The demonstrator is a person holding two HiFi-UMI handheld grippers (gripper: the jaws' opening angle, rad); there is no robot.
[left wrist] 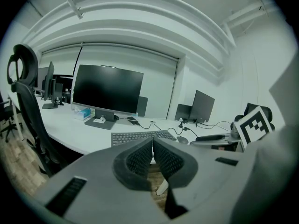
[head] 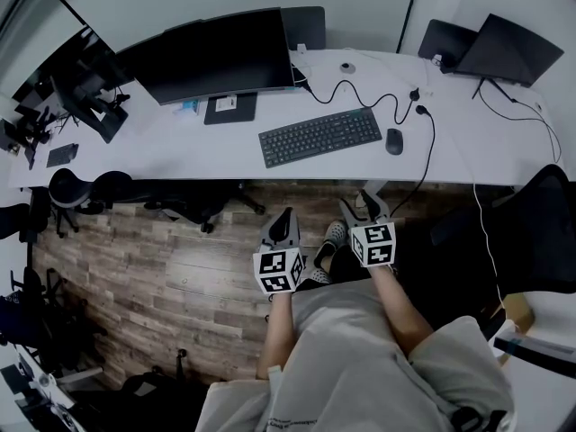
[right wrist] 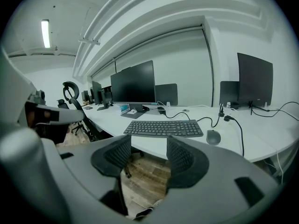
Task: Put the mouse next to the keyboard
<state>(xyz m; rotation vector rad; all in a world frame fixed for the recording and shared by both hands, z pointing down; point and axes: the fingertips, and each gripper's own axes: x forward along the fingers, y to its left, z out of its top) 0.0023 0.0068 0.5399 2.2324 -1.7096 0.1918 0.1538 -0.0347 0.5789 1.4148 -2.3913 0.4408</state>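
The person stands a little back from the white desk (head: 171, 151), both grippers held out over the wooden floor, near the desk's near edge but short of it. The left gripper (head: 283, 216) has its jaws pressed together with nothing between them. The right gripper (head: 364, 203) has its jaws apart and likewise holds nothing; only floor shows through the gap. It points roughly towards the right end of the keyboard (head: 320, 136), which looks to me like the hand meant to do the picking.

The mouse (head: 394, 140) lies flat on the desk just beside the keyboard's right end, apart from it by a narrow strip of bare desk. A black cable (head: 360, 97) loops across the desk on the far side of both. Judging by that, the mouse already sits where the task wants it, or very nearly, and neither gripper touches it.

The big monitor (head: 216, 57) stands at the far left of the keyboard, so the keyboard and mouse make up an ordinary working place in front of it.

As for containers, I see only a small box (left wrist: 81, 113) by the monitor's foot; what is in it I cannot tell from here.
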